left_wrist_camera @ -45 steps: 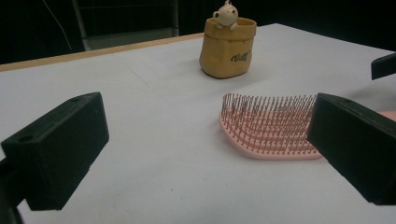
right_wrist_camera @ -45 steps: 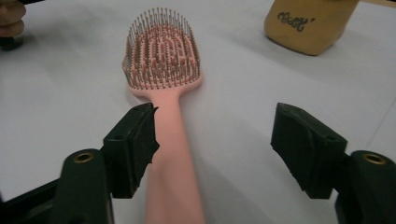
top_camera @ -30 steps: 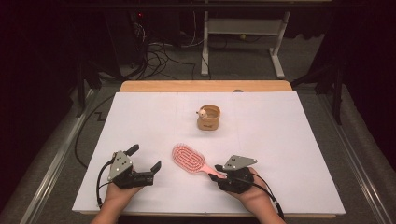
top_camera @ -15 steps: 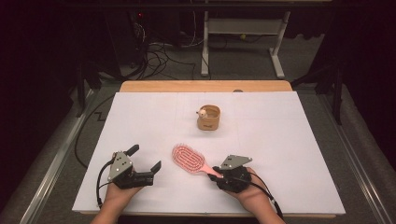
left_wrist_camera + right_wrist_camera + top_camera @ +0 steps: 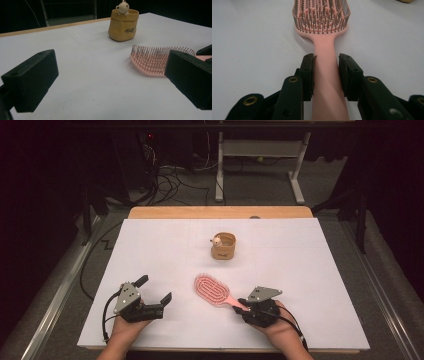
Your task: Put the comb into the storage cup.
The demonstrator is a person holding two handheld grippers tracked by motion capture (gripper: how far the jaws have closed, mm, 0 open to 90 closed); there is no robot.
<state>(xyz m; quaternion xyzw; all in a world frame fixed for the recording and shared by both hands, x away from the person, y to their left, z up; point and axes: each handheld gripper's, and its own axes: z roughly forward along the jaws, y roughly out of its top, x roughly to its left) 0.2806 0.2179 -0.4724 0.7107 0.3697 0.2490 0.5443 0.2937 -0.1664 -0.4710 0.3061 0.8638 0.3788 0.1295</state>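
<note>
A pink hairbrush [image 5: 212,289] [image 5: 322,15] lies bristles-up on the white table cover [image 5: 310,270], its handle pointing toward the near right. My right gripper [image 5: 241,305] [image 5: 325,62] is shut on that handle, one jaw pressed to each side, and the brush rests on the table. My left gripper [image 5: 155,288] [image 5: 110,72] rests at the near left, open and with nothing between its jaws, about a hand's width left of the brush head [image 5: 155,60].
A small tan fabric pouch [image 5: 223,246] [image 5: 123,25] stands upright past the brush at mid-table, with a little toy figure [image 5: 122,6] on its rim. The table's wooden far edge [image 5: 220,212] shows beyond the white cover. Cables and a desk frame lie on the floor behind.
</note>
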